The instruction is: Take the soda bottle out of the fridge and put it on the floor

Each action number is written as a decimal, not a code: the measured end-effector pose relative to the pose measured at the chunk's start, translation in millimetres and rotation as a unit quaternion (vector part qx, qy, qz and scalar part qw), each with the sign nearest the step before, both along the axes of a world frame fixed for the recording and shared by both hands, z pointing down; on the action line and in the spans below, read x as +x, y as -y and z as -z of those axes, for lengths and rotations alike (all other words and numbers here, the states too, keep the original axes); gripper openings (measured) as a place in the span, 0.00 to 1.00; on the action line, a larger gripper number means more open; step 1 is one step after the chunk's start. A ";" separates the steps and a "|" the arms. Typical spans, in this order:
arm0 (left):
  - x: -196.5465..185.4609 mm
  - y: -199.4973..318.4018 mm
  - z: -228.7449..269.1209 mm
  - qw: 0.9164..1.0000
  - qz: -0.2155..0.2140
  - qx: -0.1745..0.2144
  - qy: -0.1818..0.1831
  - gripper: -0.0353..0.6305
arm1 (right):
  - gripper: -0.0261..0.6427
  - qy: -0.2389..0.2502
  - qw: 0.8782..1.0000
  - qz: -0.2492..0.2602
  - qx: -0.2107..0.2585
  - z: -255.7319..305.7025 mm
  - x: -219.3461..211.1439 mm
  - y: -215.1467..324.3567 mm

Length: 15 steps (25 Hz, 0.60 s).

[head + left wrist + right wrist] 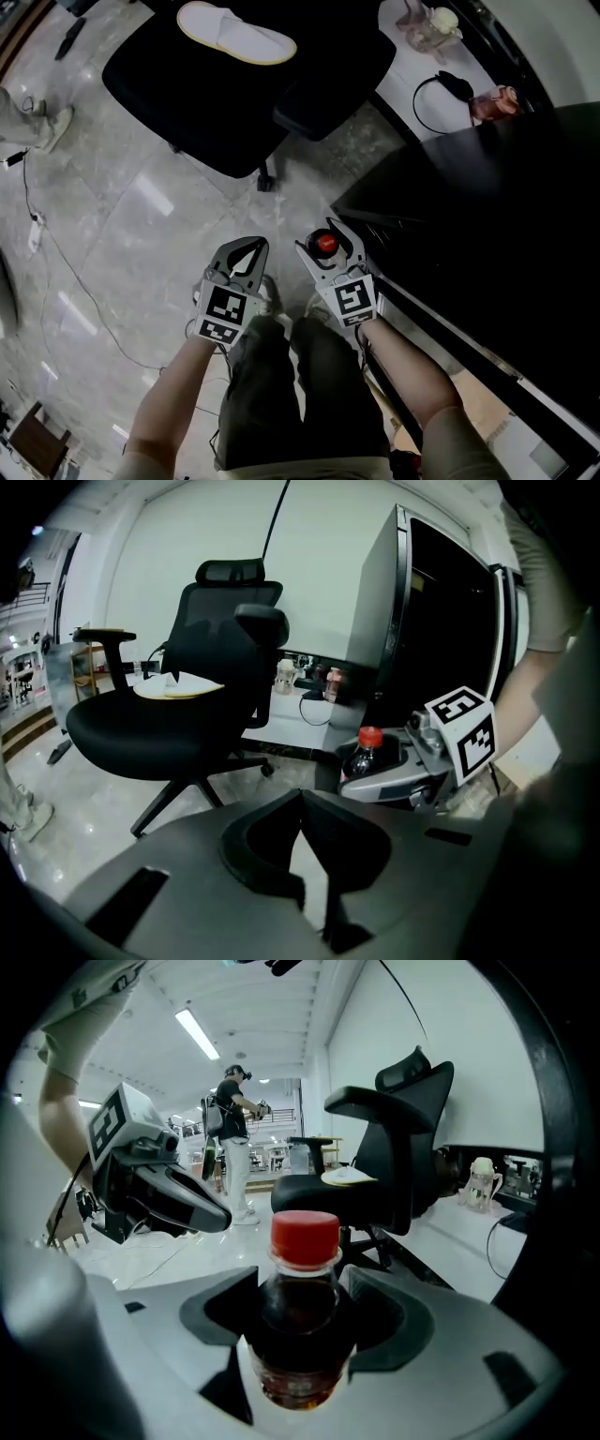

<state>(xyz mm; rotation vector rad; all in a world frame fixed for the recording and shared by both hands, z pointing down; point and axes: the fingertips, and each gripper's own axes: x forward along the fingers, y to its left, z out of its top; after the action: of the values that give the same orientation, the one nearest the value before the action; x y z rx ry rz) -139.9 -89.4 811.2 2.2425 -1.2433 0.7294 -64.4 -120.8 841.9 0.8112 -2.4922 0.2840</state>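
My right gripper (328, 242) is shut on the soda bottle (300, 1321), a small dark bottle with a red cap (325, 243), upright between the jaws and held above the floor. The same soda bottle (363, 754) and right gripper (394, 771) appear in the left gripper view at right. My left gripper (245, 255) hangs beside it on the left, its jaws shut with nothing between them. The black fridge (487, 216) fills the right side of the head view; its open door (380, 630) stands behind the bottle.
A black office chair (244, 75) with a white slipper (234, 33) on its seat stands ahead. A white low shelf (441, 66) with small items and a cable sits by the fridge. A cord (56, 253) trails over the grey marble floor (141, 216). A person (232, 1138) stands far off.
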 end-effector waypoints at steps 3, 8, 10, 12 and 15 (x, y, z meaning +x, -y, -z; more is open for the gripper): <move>-1.1 3.7 -33.5 1.000 -0.002 -0.004 0.007 0.06 | 0.48 -0.004 1.000 0.004 -0.011 -36.8 -5.2 0.4; 1.2 -0.4 -89.8 1.000 0.000 -0.024 0.008 0.06 | 0.48 -0.007 1.000 0.006 -0.025 -93.7 -6.4 -2.6; 2.5 -3.1 -110.3 1.000 -0.003 -0.030 0.006 0.06 | 0.48 -0.008 0.999 0.008 -0.030 -115.5 -6.3 -4.1; 3.9 -6.6 -130.5 0.999 -0.009 -0.038 0.006 0.06 | 0.48 -0.013 0.999 0.015 -0.031 -137.8 -6.0 -6.7; 1.4 -3.9 -159.0 0.999 -0.017 -0.048 0.014 0.06 | 0.48 -0.023 0.999 0.025 -0.027 -171.3 -9.1 -1.1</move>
<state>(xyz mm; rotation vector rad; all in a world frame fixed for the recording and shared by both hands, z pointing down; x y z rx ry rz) -138.5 -85.5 970.1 2.1870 -1.1599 0.8176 -73.4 -119.6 1013.2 0.7249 -2.4472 0.3110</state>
